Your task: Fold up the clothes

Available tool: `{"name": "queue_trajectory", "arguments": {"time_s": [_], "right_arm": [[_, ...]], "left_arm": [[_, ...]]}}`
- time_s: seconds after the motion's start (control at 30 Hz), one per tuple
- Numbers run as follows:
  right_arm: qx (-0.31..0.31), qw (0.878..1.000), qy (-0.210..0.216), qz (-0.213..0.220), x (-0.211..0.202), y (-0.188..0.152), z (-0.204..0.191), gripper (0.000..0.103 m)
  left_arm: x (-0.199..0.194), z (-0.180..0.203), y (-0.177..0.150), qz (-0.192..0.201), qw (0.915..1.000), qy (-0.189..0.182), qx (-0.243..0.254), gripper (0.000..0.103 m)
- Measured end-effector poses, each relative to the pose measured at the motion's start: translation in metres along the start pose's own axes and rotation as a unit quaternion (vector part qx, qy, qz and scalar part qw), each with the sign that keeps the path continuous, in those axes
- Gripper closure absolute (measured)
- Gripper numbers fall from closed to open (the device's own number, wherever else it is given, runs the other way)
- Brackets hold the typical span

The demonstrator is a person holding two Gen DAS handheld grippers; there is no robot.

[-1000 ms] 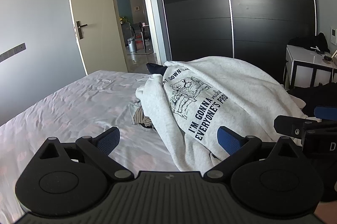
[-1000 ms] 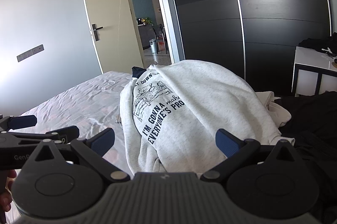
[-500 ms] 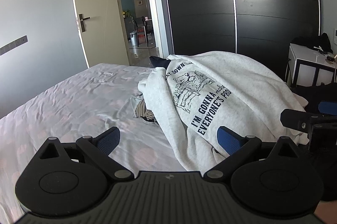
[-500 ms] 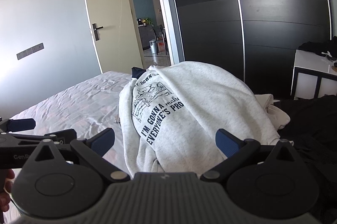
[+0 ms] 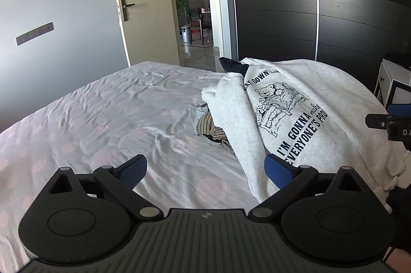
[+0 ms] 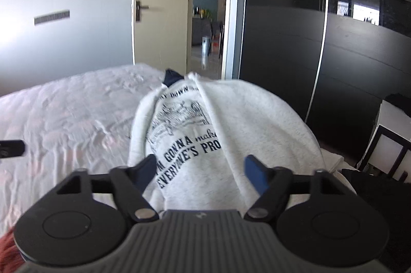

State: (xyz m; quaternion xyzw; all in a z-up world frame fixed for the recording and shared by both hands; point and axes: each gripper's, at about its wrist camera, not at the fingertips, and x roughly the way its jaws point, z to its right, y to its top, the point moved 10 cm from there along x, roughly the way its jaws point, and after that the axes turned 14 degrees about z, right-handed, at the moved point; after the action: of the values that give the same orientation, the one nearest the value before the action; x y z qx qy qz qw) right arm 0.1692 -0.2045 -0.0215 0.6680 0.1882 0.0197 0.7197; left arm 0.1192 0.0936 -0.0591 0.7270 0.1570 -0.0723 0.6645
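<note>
1. The sweatshirt [image 6: 231, 134] lies heaped over other clothes [image 5: 213, 130] on the bed [image 5: 102, 119], unfolded.
2. The left gripper [image 5: 205, 167] and the right gripper [image 6: 200, 170] both gape wide, holding nothing.
3. Risk: a pinch through the heap could catch the layers beneath and drag them along.

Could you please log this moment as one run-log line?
task: fold clothes | left gripper: open, above bed | right gripper: open, at sweatshirt | sweatshirt: heaped, unfolded | grasp: none yet
</note>
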Motion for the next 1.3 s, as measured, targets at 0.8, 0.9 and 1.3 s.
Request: {"name": "queue_trajectory", "arguments": {"time_s": [0.8, 0.9, 1.3], "right_arm": [[-0.038, 0.996, 0.016, -0.074, 0.211, -0.015, 0.023, 0.036], [-0.074, 0.995, 0.0, -0.062, 0.227, -0.014, 0.026, 0.053], [-0.116, 0.99, -0.039, 0.072, 0.201, 0.052, 0.048, 0.1]], "left_arm": [[0.25, 0.054, -0.062, -0.132, 0.9826, -0.099, -0.086, 0.048], [0.253, 0.051, -0.063, -0.129, 0.9837, -0.098, -0.079, 0.079], [0.222, 0.02, -0.024, -0.076, 0.989, -0.024, -0.125, 0.098]]}}
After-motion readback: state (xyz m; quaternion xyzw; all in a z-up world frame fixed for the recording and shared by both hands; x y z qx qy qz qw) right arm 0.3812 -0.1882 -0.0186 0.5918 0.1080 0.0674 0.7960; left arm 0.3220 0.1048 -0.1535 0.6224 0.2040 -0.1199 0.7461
